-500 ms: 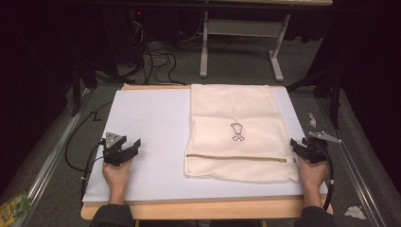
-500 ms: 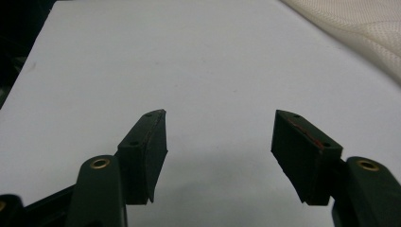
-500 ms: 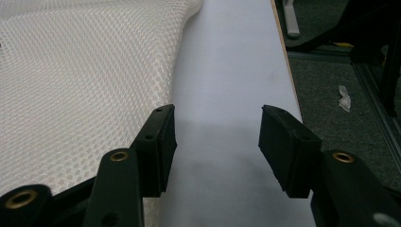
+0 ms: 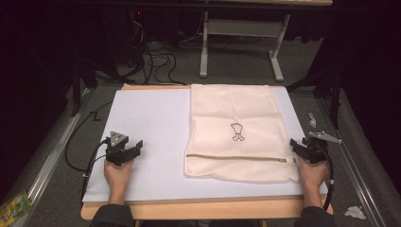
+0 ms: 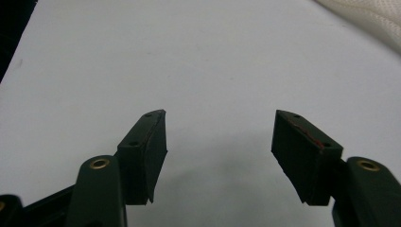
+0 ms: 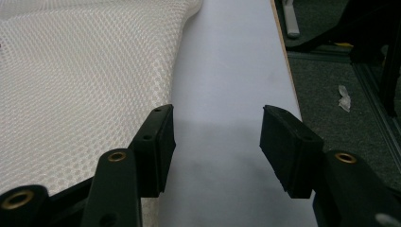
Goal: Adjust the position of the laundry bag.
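**Bag on the right half, a gripper at each near side**

The mesh bag [image 4: 239,132] lies on the table's [image 4: 146,118] right half, reaching its far edge. The left gripper [image 4: 124,150] sits near the left edge; the right gripper [image 4: 306,147] sits just beside the bag's near right corner.

White sheet [image 4: 151,123] covers the wooden tabletop [image 4: 203,209]. Floor behind — tangled black cables [image 4: 158,59], grey table leg frame [image 4: 239,47]. Crumpled paper scraps [image 4: 354,212] at right, green packet [image 4: 13,208] bottom left.
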A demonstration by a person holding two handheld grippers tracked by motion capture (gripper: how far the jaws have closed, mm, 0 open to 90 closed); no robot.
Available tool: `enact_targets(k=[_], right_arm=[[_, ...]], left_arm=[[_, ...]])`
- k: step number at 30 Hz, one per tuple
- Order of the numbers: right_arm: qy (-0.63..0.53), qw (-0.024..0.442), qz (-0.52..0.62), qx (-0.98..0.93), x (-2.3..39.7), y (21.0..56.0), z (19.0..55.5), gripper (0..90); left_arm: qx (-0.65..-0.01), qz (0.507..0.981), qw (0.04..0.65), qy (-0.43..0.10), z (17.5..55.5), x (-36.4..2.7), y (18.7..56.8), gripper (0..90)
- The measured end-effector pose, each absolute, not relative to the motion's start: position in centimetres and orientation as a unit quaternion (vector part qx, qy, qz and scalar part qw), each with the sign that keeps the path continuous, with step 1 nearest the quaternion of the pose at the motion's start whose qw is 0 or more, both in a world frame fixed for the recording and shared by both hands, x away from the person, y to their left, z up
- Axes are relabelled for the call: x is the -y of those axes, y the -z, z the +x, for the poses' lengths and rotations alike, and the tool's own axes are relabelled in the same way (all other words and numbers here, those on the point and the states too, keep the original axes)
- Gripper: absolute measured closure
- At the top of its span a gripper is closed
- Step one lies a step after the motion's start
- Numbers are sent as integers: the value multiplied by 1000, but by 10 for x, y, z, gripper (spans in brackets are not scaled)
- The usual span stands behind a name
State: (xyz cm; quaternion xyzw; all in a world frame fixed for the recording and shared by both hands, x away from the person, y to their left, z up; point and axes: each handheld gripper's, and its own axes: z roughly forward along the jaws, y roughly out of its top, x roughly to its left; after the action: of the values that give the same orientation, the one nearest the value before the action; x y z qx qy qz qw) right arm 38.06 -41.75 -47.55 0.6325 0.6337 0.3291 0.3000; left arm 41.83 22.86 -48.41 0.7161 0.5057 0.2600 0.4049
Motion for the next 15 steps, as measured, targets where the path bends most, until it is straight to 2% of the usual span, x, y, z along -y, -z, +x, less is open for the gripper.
enact_targets(k=[6, 12, 15], right_arm=[[-330, 300, 632, -634, 418, 475, 381, 457], [-331, 302, 636, -628, 418, 475, 381, 430], [-333, 305, 636, -626, 419, 475, 380, 426]], left_arm=[[-505, 715, 407, -260, 418, -229, 484, 340], [-507, 716, 415, -240, 421, -232, 484, 324], [-512, 710, 430, -224, 422, -237, 484, 344]])
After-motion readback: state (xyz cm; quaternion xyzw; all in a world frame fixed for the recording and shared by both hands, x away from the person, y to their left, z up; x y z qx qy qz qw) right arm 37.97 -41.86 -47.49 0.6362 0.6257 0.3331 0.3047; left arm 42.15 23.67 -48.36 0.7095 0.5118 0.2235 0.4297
